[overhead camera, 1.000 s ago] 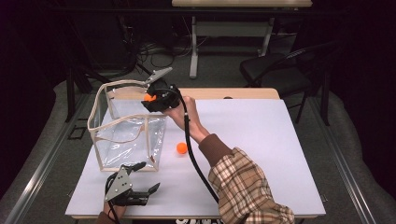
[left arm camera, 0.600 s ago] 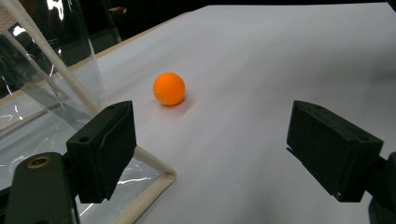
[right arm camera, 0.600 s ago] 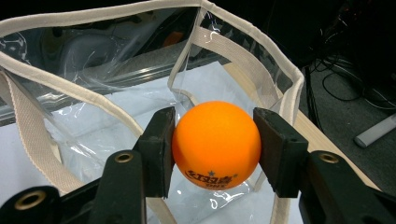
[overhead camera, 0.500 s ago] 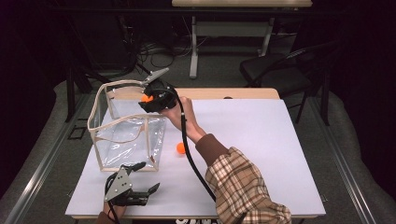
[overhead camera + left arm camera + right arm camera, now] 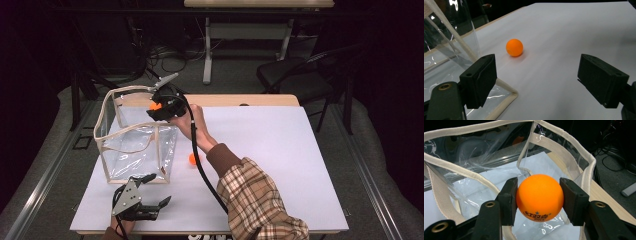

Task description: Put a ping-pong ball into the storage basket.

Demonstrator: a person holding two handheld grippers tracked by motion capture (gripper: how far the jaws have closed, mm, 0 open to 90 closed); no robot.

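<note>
A clear plastic bag (image 5: pixel 131 150) with cream trim stands open on the left of the white table (image 5: pixel 280 150). My right gripper (image 5: pixel 156 107) hovers over its far right rim, shut on an orange ball (image 5: pixel 539 197) that hangs above the bag's (image 5: pixel 564 147) open mouth. A second orange ball (image 5: pixel 193 158) lies on the table just right of the bag. My left gripper (image 5: pixel 149 189) rests open near the front edge, with that ball (image 5: pixel 514 47) lying well beyond its jaws and the bag's corner (image 5: pixel 504 95) beside its left jaw.
The right gripper's black cable (image 5: pixel 202 170) trails across the table past the loose ball. A plaid sleeve (image 5: pixel 255 200) reaches in from the front. A chair (image 5: pixel 295 75) and a desk frame (image 5: pixel 245 45) stand beyond the table's far edge.
The right gripper has shifted slightly left with the ball, moving further over the bag's opening. The left gripper and the loose ball have stayed put.
</note>
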